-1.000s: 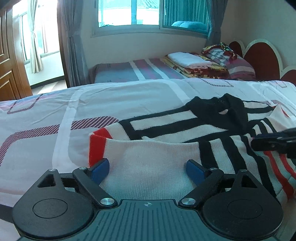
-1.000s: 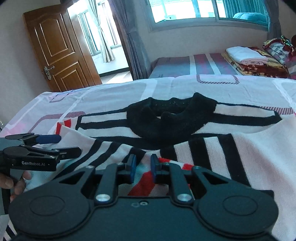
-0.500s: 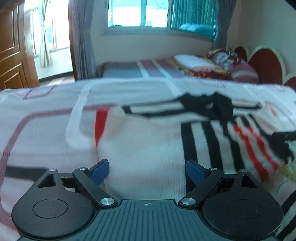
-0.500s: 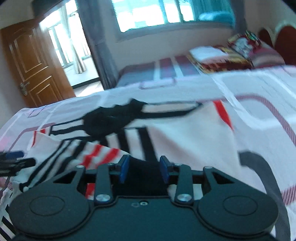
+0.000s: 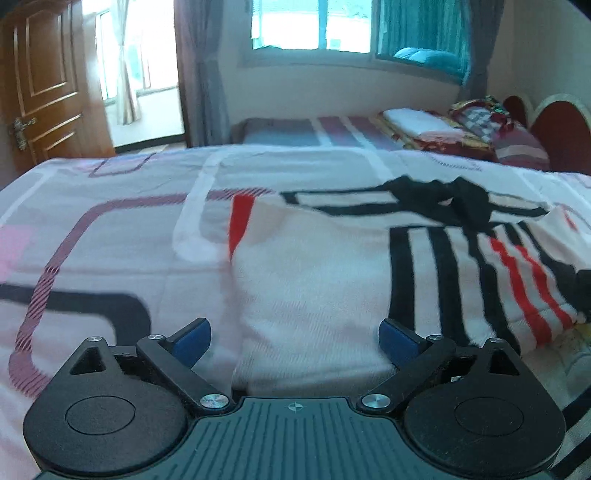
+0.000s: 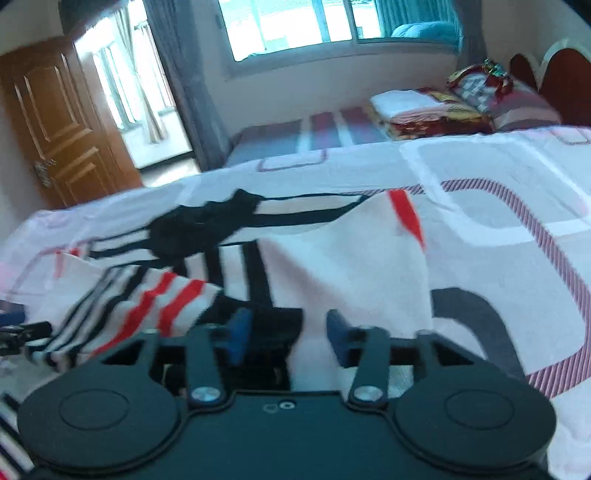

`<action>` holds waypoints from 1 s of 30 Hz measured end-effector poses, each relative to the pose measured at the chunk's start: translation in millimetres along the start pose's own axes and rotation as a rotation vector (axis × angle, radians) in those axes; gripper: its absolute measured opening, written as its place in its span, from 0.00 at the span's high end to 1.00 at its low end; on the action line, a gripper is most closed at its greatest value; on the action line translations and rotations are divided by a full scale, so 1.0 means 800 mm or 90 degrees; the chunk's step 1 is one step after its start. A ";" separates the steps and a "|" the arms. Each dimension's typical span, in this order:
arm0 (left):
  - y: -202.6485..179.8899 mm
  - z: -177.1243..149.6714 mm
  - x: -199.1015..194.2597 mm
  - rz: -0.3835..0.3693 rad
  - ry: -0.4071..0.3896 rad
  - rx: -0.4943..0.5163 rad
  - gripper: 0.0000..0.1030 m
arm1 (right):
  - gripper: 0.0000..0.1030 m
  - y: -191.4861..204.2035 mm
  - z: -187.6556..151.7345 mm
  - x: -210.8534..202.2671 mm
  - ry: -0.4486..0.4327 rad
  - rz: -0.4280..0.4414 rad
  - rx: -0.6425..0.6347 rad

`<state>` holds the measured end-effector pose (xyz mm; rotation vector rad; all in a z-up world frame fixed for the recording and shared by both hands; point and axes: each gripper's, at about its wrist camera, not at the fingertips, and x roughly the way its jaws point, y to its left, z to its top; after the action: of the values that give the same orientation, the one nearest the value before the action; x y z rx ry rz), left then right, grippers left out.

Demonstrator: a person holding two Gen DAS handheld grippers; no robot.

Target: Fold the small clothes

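Left tongs point(image 5: 293, 341) opening wide, right tongs point(image 6: 288, 338) opening, both empty | sweater point(image 5: 369, 266) hem under both | collar far | left tongs at sweater's left edge, right tongs at right

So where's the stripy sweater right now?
The sweater lies flat on the bed, right in front of both cameras, with its black collar on the side toward the window.

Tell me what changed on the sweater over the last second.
The right claw, shut on a striped fold a second ago, is opening and has let it go; the pads no longer press the sweater. The left claw, open throughout, is widening and slid sideways along the sweater's white edge. The sweater stays spread on the bed.
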<state>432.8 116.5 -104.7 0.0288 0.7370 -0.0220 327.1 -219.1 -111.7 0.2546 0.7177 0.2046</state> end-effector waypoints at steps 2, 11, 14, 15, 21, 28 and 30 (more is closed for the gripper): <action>-0.002 -0.006 -0.002 0.009 0.010 -0.019 0.06 | 0.57 0.005 -0.002 0.011 0.019 0.001 -0.013; -0.017 -0.014 -0.002 0.074 0.023 -0.016 0.06 | 0.93 0.002 -0.010 0.002 0.015 0.015 -0.044; -0.020 -0.016 -0.018 0.093 0.015 -0.006 0.06 | 0.93 -0.001 -0.014 -0.001 0.014 0.021 -0.036; -0.019 -0.019 -0.027 0.098 0.011 -0.005 0.06 | 0.93 -0.001 -0.015 -0.001 0.014 0.021 -0.041; -0.003 -0.054 -0.078 0.090 0.021 -0.008 0.06 | 0.45 -0.021 -0.021 -0.044 -0.018 0.033 -0.010; 0.017 -0.123 -0.153 -0.005 0.025 -0.052 0.06 | 0.40 -0.069 -0.096 -0.158 0.000 0.045 0.063; 0.024 -0.143 -0.179 -0.039 0.029 -0.075 0.06 | 0.42 -0.077 -0.129 -0.192 0.011 0.061 0.096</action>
<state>250.6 140.8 -92.9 -0.1065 0.7828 -0.0371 151.1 -302.8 -110.0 0.4322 0.7402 0.2445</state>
